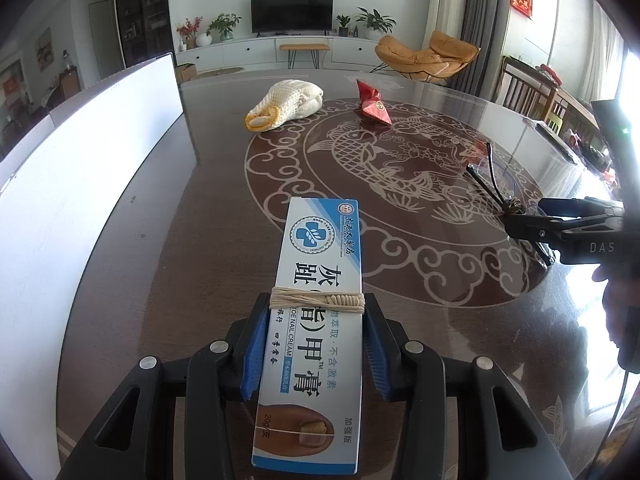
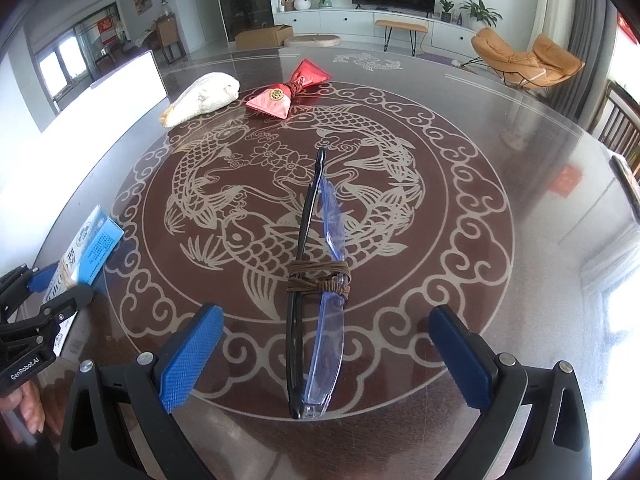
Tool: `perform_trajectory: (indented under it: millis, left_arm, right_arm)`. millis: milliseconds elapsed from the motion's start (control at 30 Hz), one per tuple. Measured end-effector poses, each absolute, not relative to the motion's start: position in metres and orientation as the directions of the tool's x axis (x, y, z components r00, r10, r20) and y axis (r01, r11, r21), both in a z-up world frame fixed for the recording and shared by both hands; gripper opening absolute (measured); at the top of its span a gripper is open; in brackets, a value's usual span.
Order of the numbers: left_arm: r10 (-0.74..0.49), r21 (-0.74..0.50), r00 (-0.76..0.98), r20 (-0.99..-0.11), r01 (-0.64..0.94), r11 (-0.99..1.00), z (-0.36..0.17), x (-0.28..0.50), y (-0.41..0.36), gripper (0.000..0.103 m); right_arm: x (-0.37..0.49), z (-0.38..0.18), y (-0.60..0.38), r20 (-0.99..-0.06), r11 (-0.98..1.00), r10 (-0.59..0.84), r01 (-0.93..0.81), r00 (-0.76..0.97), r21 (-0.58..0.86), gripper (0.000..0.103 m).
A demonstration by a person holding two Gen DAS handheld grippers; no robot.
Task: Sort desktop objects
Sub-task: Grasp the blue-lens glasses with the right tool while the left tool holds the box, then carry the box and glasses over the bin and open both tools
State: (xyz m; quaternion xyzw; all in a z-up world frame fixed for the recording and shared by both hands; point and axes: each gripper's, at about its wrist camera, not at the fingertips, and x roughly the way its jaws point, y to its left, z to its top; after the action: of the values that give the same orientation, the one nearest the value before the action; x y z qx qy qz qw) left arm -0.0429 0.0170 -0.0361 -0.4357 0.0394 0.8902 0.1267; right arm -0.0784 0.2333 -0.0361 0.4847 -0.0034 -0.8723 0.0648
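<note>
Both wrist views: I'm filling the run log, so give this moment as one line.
left gripper: shut on cream box | right gripper: open, folded glasses between fingers, untouched | mesh pouch, red packet: on table

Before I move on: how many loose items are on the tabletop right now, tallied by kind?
White and blue cardboard nail cream box tied with pale string, between the pads of the left gripper: 1
Folded black-framed clear glasses bound with brown cord, lying between the open right gripper fingers: 1
Cream knitted mesh pouch with yellow end: 1
Red foil gift pouch with gold seal: 1
Total: 4
</note>
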Motion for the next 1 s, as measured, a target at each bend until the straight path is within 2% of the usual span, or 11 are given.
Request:
perform_trajectory:
  millis: [33, 167, 200, 233, 267, 433, 667, 833, 1000]
  left_arm:
    - [0.199, -0.052, -0.588, -0.784, -0.257, -0.965, -0.036, -0.043, 0.015, 0.044]
    - [0.212, -0.088, -0.587, -0.782, -0.234, -0.968, -0.036, -0.043, 0.008, 0.044]
    - [0.221, -0.105, -0.587, -0.778, -0.227, -0.968, -0.035, -0.043, 0.005, 0.044]
    - [0.230, -0.122, -0.591, -0.773, -0.218, -0.968, -0.033, -0.042, 0.002, 0.044]
    - [0.240, -0.139, -0.596, -0.766, -0.210, -0.968, -0.031, -0.041, -0.002, 0.044]
    - [0.297, -0.238, -0.643, -0.706, -0.179, -0.955, -0.005, -0.025, -0.023, 0.044]
    - [0.280, -0.299, -0.756, -0.592, -0.116, -0.947, 0.057, 0.011, -0.072, 0.044]
    - [0.163, -0.288, -0.834, -0.527, -0.005, -0.958, 0.112, 0.018, -0.146, 0.044]
    - [-0.007, -0.256, -0.807, -0.590, 0.196, -0.947, 0.111, 0.001, -0.235, 0.044]
  right_arm:
    - [-0.083, -0.035, 0.231, -0.854, -0.990, -0.116, 0.124, -0.508, 0.060, 0.092]
    - [-0.089, -0.037, 0.218, -0.880, -0.985, -0.076, 0.172, -0.469, -0.007, 0.075]
    - [-0.089, -0.035, 0.216, -0.878, -0.983, -0.075, 0.181, -0.473, -0.013, 0.059]
    - [-0.089, -0.034, 0.214, -0.878, -0.983, -0.068, 0.183, -0.473, -0.023, 0.038]
    - [-0.090, -0.034, 0.213, -0.884, -0.983, -0.062, 0.179, -0.463, -0.026, 0.030]
    - [-0.084, -0.015, 0.210, -0.874, -0.982, -0.101, 0.189, -0.475, 0.011, 0.030]
    - [-0.084, 0.058, 0.155, -0.779, -0.950, -0.246, 0.302, -0.577, 0.077, 0.030]
    - [-0.102, 0.105, 0.059, -0.701, -0.879, -0.409, 0.458, -0.585, 0.130, 0.030]
    - [-0.120, 0.129, -0.064, -0.640, -0.767, -0.560, 0.621, -0.526, 0.161, 0.030]
